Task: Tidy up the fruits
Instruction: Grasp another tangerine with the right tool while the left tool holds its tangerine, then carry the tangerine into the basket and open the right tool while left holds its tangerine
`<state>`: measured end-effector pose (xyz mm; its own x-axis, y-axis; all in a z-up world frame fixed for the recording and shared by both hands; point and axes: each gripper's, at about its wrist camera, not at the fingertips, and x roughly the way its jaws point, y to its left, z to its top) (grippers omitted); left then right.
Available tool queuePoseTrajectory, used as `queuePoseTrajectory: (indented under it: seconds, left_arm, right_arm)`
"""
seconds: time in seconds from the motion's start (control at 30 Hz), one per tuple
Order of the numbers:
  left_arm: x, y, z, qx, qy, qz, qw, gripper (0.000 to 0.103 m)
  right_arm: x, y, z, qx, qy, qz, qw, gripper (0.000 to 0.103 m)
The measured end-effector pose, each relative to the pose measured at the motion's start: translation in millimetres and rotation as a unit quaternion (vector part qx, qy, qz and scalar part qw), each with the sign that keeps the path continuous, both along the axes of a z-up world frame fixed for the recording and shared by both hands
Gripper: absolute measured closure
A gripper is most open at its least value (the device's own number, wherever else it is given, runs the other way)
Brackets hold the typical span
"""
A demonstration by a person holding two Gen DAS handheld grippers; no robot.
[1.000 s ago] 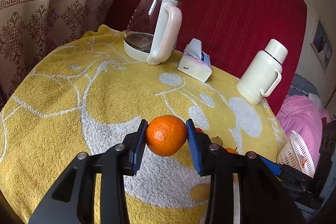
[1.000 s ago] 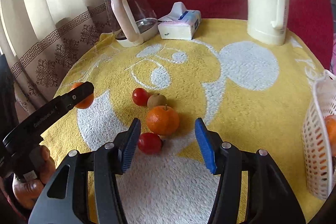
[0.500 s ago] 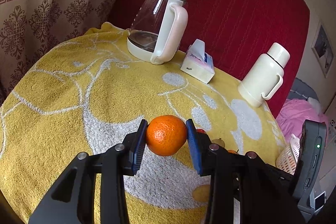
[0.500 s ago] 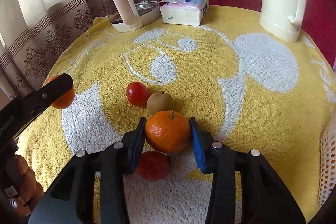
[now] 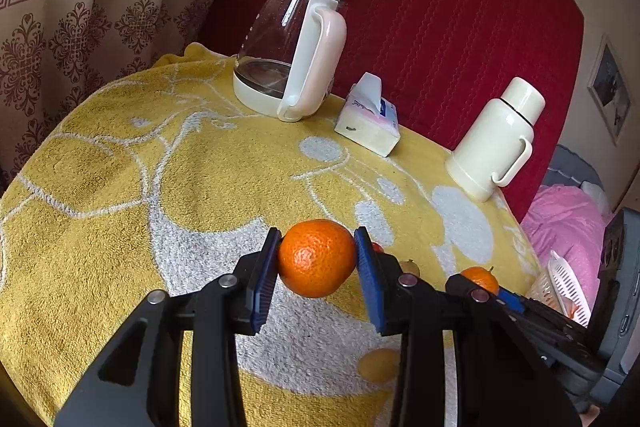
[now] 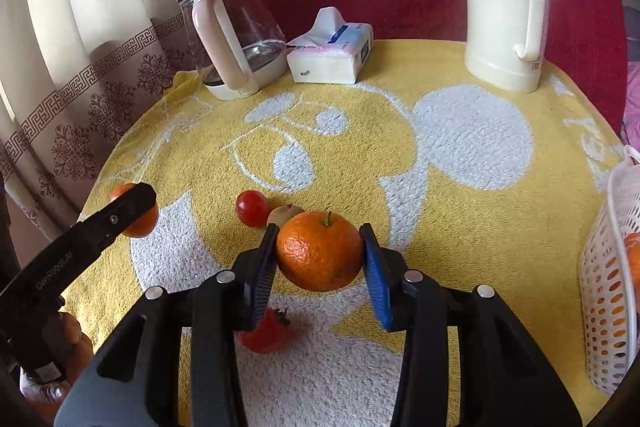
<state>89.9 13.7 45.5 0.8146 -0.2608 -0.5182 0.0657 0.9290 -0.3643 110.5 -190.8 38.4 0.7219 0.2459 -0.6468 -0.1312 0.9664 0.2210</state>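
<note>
My left gripper (image 5: pixel 316 259) is shut on an orange (image 5: pixel 317 258) and holds it above the yellow towel (image 5: pixel 160 187). My right gripper (image 6: pixel 320 255) is shut on a second orange (image 6: pixel 320 251) with a stem, lifted just above the towel (image 6: pixel 460 227). In the right wrist view a red tomato (image 6: pixel 251 207) and a brown kiwi-like fruit (image 6: pixel 282 215) lie just behind the orange, and another red tomato (image 6: pixel 266 333) lies under the left finger. The left gripper with its orange (image 6: pixel 140 223) shows at the left. A white basket (image 6: pixel 610 267) holding orange fruit stands at the right edge.
A glass kettle (image 6: pixel 234 35), a tissue box (image 6: pixel 332 53) and a cream thermos (image 6: pixel 506 3) stand along the back of the table. A curtain hangs at the left, a red padded wall behind. The basket (image 5: pixel 564 283) sits at the table's right edge.
My right gripper moved forward, closed on the stemmed orange and lifted it slightly. My left gripper kept holding its orange and drifted a little.
</note>
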Motion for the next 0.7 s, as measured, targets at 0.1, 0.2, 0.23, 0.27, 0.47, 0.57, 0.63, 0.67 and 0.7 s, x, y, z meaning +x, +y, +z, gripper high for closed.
queuePoseTrajectory:
  seconds: [0.1,0.2,0.23,0.27,0.47,0.57,0.63,0.67,0.7]
  left_arm:
    - [-1,-2,0,0.001,-0.001,-0.003,1.0,0.065]
    - [-2,-5,1,0.003,-0.003,-0.007,1.0,0.065]
    - [-2,-5,1,0.003,-0.004,-0.009,1.0,0.065]
    - [-2,-6,1,0.003,-0.004,-0.01,0.9999,0.065]
    - [-2,-8,1,0.006,-0.005,-0.014,0.9999,0.065]
    - [-3,-9,1,0.007,-0.005,-0.015,0.9999,0.065]
    - [-4,-10,1,0.008,-0.006,-0.015,0.9998,0.065]
    - [-4,-10,1,0.008,-0.006,-0.016,0.9998,0.065]
    - [-4,-11,1,0.009,-0.006,-0.017,0.9998,0.065]
  right_arm:
    - [-6,-11,4,0.006,-0.007,-0.014,1.0,0.061]
    - [-11,-24,7,0.011,-0.013,-0.03,0.999,0.061]
    - [-14,-29,8,0.013,-0.015,-0.035,0.999,0.061]
    - [-16,-33,10,0.015,-0.017,-0.041,0.999,0.061]
    - [-35,-59,21,0.007,-0.037,-0.073,0.997,0.061]
    - [-45,-75,27,0.008,-0.047,-0.092,0.995,0.061]
    - [-52,-88,31,0.012,-0.051,-0.106,0.993,0.061]
    - [-55,-93,33,0.011,-0.053,-0.113,0.992,0.061]
    - [-58,-99,34,0.012,-0.055,-0.12,0.991,0.061]
